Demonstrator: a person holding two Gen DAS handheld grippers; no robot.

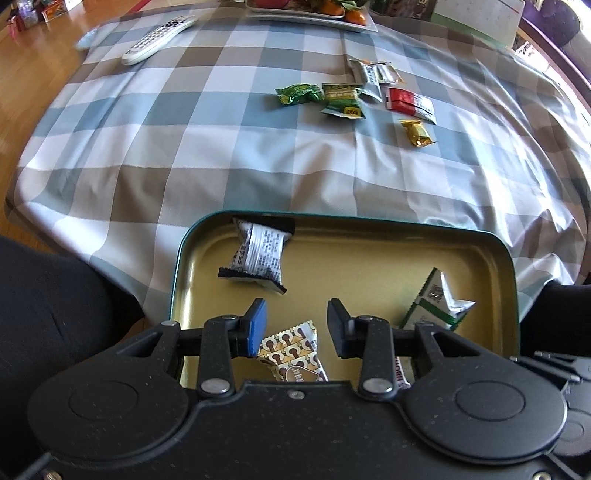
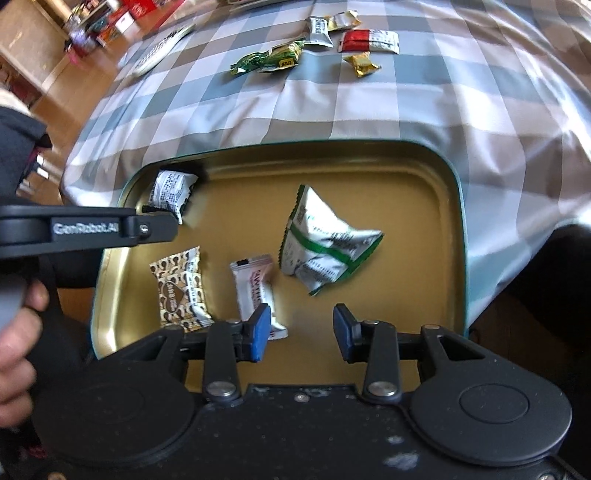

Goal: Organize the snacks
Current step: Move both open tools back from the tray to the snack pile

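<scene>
While both grippers are hanging over the tin (image 2: 456,206) at the near edge of the table, nothing is sitting between either pair of jaws. The left gripper (image 1: 295,325) is pointing steeply down with its jaws standing apart, and the brown patterned snack (image 1: 291,350) is lying loose on the tin floor below the gap, not pinched by the pads. The right gripper (image 2: 301,332) is hovering likewise, its jaws parted and empty over bare gold metal; its left finger (image 2: 258,332) is overlapping the end of the pink-and-white bar (image 2: 255,291) in the view, though I cannot tell whether it is touching it.

Four snacks are lying inside the tin: a white packet with black ends (image 2: 171,194) tucked into the far left corner, the brown patterned one and the bar side by side near the front, and a puffy silver packet with a green stripe (image 2: 325,247) towards the right.

Further out on the checked tablecloth (image 1: 221,155), a cluster of snacks is waiting well apart from the tin: two green wrappers (image 1: 321,96) touching each other, silver packets (image 1: 371,75) behind them, a red-and-white sachet (image 1: 408,103) and a gold-wrapped piece (image 1: 417,133) nearest the tin. A white remote control (image 1: 159,38) is lying at the far left, and a tray of fruit (image 1: 314,16) is sitting at the far edge. A person's hand (image 2: 14,332) is gripping the left gripper's handle.
</scene>
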